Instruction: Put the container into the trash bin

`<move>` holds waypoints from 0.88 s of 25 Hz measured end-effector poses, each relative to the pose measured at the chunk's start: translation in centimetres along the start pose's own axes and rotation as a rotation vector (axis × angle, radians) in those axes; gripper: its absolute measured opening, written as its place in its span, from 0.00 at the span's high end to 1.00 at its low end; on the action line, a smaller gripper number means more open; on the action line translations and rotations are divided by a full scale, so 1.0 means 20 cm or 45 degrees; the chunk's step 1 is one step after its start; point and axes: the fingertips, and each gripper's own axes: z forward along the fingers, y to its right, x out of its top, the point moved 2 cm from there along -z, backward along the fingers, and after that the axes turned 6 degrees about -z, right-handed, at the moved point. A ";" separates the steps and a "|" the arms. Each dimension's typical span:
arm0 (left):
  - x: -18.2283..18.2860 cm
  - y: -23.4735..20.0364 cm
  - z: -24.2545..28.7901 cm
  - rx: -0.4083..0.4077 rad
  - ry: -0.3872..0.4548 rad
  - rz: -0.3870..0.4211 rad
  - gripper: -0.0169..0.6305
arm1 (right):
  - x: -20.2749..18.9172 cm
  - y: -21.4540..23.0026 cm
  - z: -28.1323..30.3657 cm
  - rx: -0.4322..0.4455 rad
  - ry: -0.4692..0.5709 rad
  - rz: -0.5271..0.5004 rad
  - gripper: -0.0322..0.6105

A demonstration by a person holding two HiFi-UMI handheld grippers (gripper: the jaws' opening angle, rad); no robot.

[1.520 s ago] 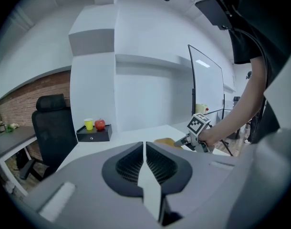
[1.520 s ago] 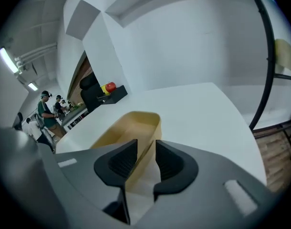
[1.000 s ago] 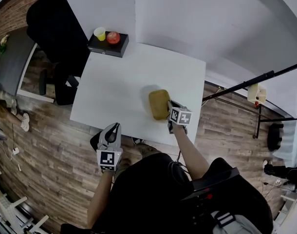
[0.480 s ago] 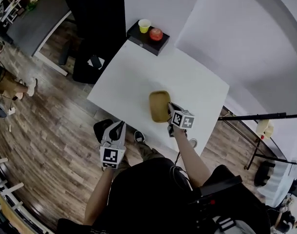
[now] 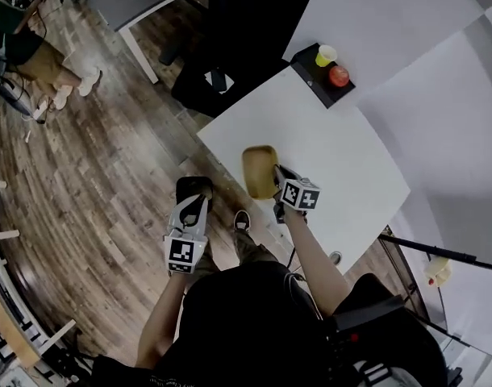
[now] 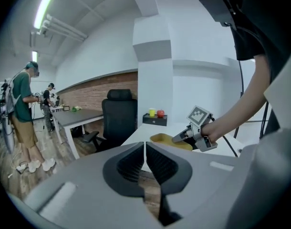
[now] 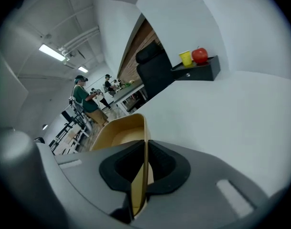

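The right gripper (image 5: 278,172) is closed on the container (image 5: 260,170): in the right gripper view its 2 jaws clamp 1 thin side wall of the tan container (image 7: 118,133) between them, and the open tray extends ahead and to the left of the jaws. In the head view the container sits over the edge of the white table (image 5: 351,164), on the side nearest the wood floor (image 5: 93,176); we cannot tell whether it rests on the tabletop or is lifted clear. The left gripper (image 5: 192,205) is held over the floor, apart from the table, with its 2 jaws pressed together and nothing between them, as the left gripper view (image 6: 145,149) confirms. A black bin (image 5: 187,185) stands on the floor just beyond the left gripper's tips, near the table edge and close to the container. At the far end of the table a black box (image 5: 314,69) carries 1 yellow cup (image 5: 326,55) and 1 red apple (image 5: 338,76). A black chair (image 5: 230,39) stands beside the table, and a person (image 5: 24,47) stands well away across the floor.
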 end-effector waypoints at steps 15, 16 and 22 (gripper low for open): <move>-0.35 -0.43 -0.45 0.226 -0.067 -0.170 0.98 | -0.22 -0.92 0.46 0.312 -0.154 -0.216 0.89; -0.38 -0.44 -0.45 0.225 -0.075 -0.178 0.98 | -0.25 -0.95 0.49 0.322 -0.165 -0.220 0.90; -0.60 -0.55 -0.43 0.196 -0.119 -0.184 0.98 | -0.46 -1.10 0.70 0.391 -0.206 -0.231 0.90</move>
